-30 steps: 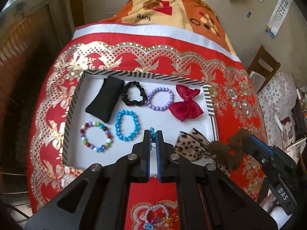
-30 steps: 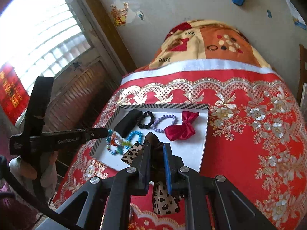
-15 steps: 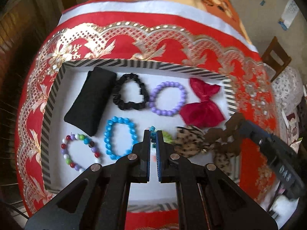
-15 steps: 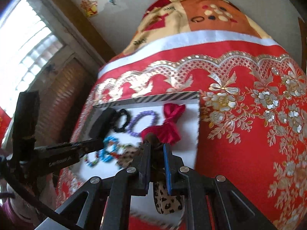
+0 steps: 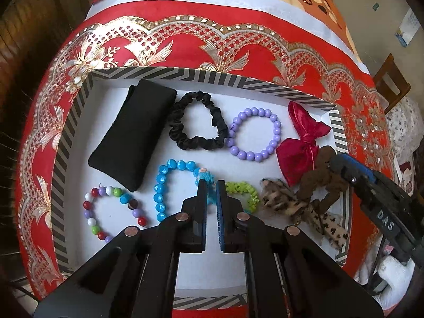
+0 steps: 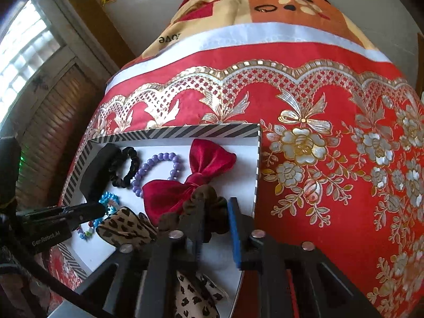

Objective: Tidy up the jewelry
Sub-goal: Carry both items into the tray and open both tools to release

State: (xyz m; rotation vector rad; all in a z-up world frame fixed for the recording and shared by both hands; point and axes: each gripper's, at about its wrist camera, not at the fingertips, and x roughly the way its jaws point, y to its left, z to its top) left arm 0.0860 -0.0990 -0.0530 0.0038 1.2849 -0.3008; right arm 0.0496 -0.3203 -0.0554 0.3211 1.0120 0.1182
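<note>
A white tray with a striped rim (image 5: pixel 169 73) (image 6: pixel 185 132) holds a black pouch (image 5: pixel 132 132), black scrunchie (image 5: pixel 196 122), purple bead bracelet (image 5: pixel 254 135), red bow (image 5: pixel 299 148) (image 6: pixel 196 180), blue bead bracelet (image 5: pixel 164 188) and multicoloured bead bracelet (image 5: pixel 114 212). My left gripper (image 5: pixel 210 182) is shut on a teal and green fuzzy hair tie (image 5: pixel 243 193), low over the tray. My right gripper (image 6: pixel 216 206) (image 5: pixel 344 169) has its jaws parted around a brown scrunchie (image 6: pixel 209 198) (image 5: pixel 318 177) over the leopard bow (image 5: pixel 299 209) (image 6: pixel 127 225).
The tray lies on a red and gold embroidered cloth (image 6: pixel 331 159). An orange patterned blanket (image 6: pixel 265 2) lies beyond it. A wooden chair (image 5: pixel 392 82) stands at the right. A window and wooden shutters (image 6: pixel 39 92) are at the left.
Both grippers have moved forward and down over the tray. The green part of the hair tie now lies on the tray. My right gripper's jaws have parted around the brown scrunchie.
</note>
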